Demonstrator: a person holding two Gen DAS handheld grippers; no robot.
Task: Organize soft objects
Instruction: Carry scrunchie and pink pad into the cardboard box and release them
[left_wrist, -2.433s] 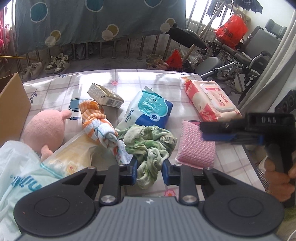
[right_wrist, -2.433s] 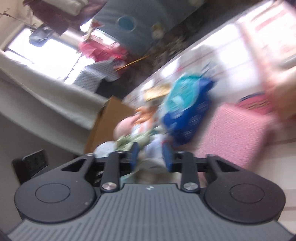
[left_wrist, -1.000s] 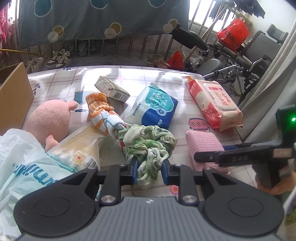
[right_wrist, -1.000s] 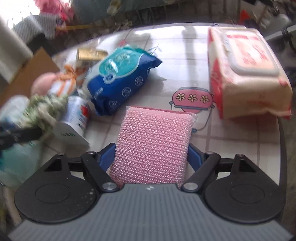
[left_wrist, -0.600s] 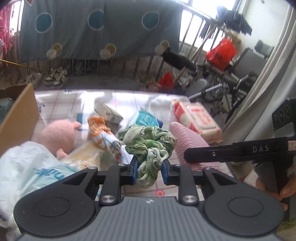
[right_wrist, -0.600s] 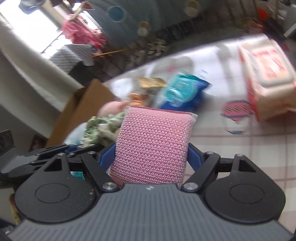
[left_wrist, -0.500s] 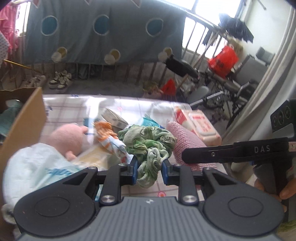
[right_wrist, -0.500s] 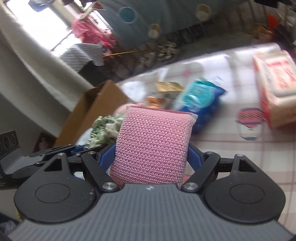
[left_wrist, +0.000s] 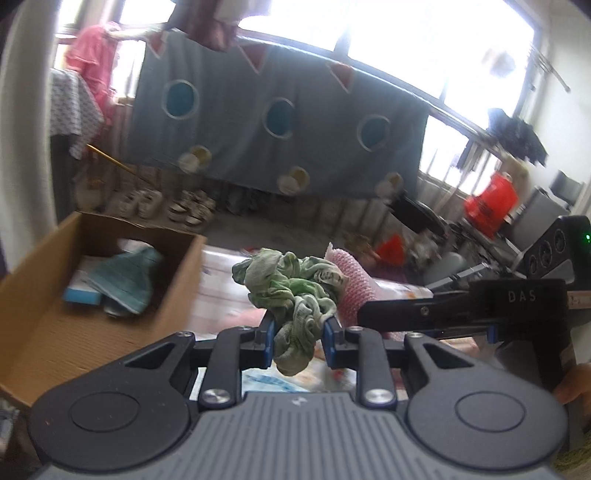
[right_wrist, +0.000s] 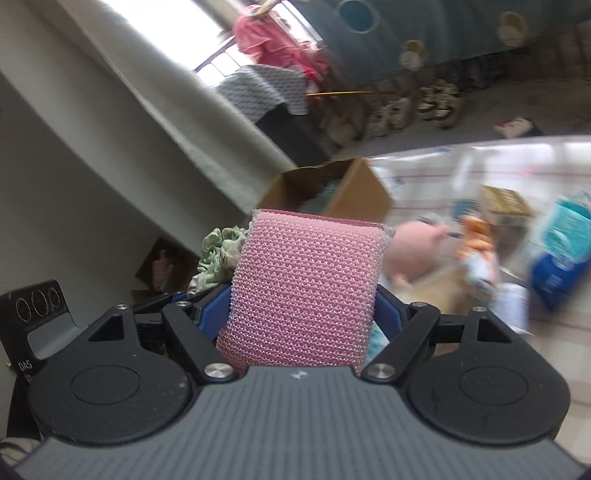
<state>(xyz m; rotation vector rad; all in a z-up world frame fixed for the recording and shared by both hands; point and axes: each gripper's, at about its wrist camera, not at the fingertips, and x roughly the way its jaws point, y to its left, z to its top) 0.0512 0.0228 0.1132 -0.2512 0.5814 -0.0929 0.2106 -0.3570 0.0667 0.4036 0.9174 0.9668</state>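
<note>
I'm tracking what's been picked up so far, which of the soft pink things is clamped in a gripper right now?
The pink knitted sponge, squeezed between the right gripper's fingers. The pink plush toy lies untouched on the table.

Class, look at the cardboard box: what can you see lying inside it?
Inside the cardboard box, a teal cloth lies over a flat blue-and-white item. What that item is stays unclear; the near wall hides part of the floor.

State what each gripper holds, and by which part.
Left gripper: green cloth, pinched at its lower end. Right gripper: pink sponge, clamped across its side edges.
</note>
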